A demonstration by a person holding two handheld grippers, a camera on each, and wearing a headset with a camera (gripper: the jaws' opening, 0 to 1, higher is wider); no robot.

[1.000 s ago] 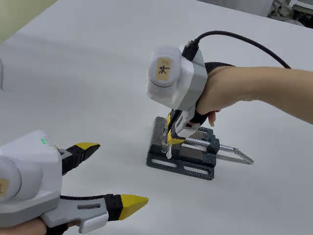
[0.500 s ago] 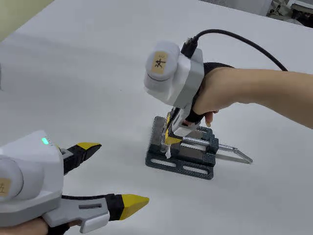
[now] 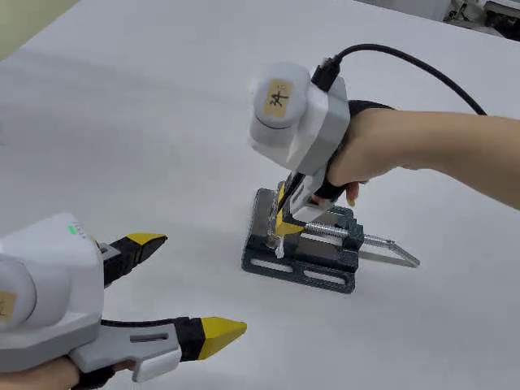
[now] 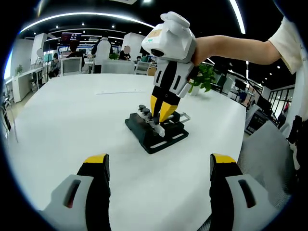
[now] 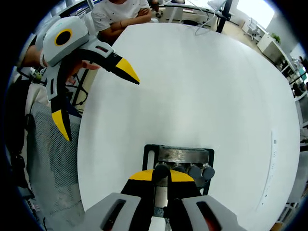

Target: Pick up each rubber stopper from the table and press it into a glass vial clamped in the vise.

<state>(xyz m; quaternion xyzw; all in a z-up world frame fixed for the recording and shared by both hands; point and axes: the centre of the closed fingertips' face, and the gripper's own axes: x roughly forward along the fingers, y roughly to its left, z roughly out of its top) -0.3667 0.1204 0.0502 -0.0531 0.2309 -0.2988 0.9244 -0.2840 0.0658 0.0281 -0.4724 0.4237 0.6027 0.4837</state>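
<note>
Dark grey round rubber stoppers (image 5: 192, 171) sit in a row of 4 along the black metal vise (image 3: 301, 272). Right gripper (image 3: 280, 230) points straight down onto the end stopper, jaws nearly closed, hold unclear. Left gripper (image 3: 185, 284) is wide open, empty, well apart.

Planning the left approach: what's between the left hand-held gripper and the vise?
Only bare white table lies between the left hand-held gripper and the vise; the left gripper view shows it, head view agrees.

A white table (image 3: 122, 122) stands in an open office under long ceiling lights (image 4: 86, 14), a plant (image 4: 206, 77) behind.
</note>
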